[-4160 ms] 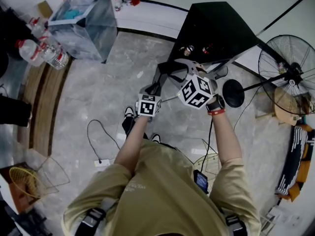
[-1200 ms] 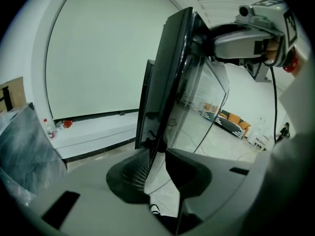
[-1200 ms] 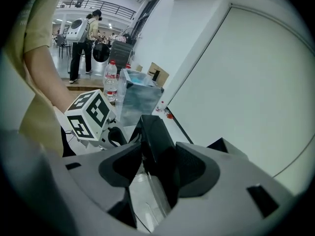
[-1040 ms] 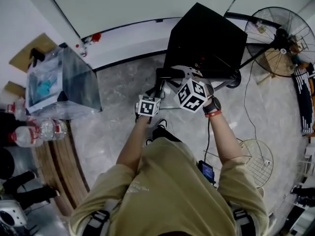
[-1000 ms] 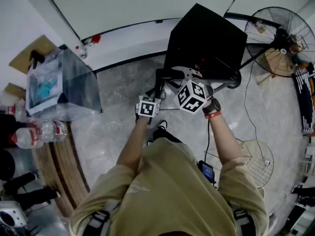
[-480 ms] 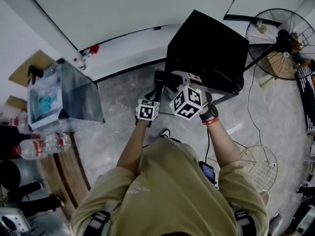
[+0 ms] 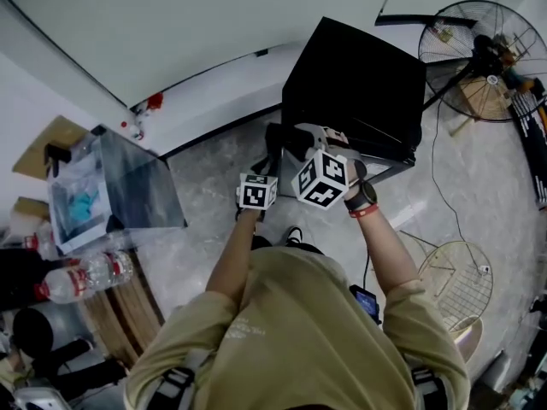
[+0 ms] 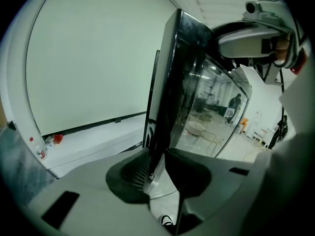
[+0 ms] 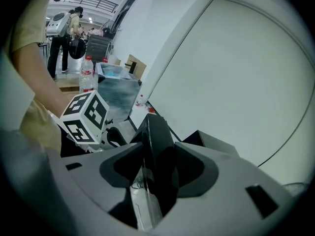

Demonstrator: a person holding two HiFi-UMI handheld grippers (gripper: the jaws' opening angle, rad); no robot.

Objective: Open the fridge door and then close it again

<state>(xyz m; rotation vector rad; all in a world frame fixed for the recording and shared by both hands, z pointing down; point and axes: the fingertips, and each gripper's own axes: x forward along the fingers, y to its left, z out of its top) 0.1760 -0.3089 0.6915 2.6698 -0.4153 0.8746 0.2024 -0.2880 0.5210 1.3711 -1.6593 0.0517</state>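
A small black fridge (image 7: pixel 359 75) stands on the floor against the white wall. Its glass-fronted door (image 8: pixel 170 82) shows edge-on in both gripper views. My left gripper (image 7: pixel 272 148) is shut on the door's edge, which runs up between its dark pads (image 8: pixel 133 178). Just to its right, my right gripper (image 7: pixel 314 139) clamps the same black door edge (image 9: pixel 158 141). Seen from the left gripper view, the right gripper (image 8: pixel 256 33) sits higher on the door. The left gripper's marker cube (image 9: pixel 83 117) shows in the right gripper view. How far the door stands from the cabinet is hidden by the grippers.
A standing fan (image 7: pixel 479 49) is right of the fridge, with a wire fan guard (image 7: pixel 453 284) lying on the floor below it. A clear plastic bin (image 7: pixel 111 186) and water bottles (image 7: pixel 81 276) stand at the left by a wooden bench (image 7: pixel 120 306).
Both grippers have moved with the door toward the fridge cabinet, and the gap that showed the inside has narrowed. The head view has turned, so the fridge and bin sit differently.
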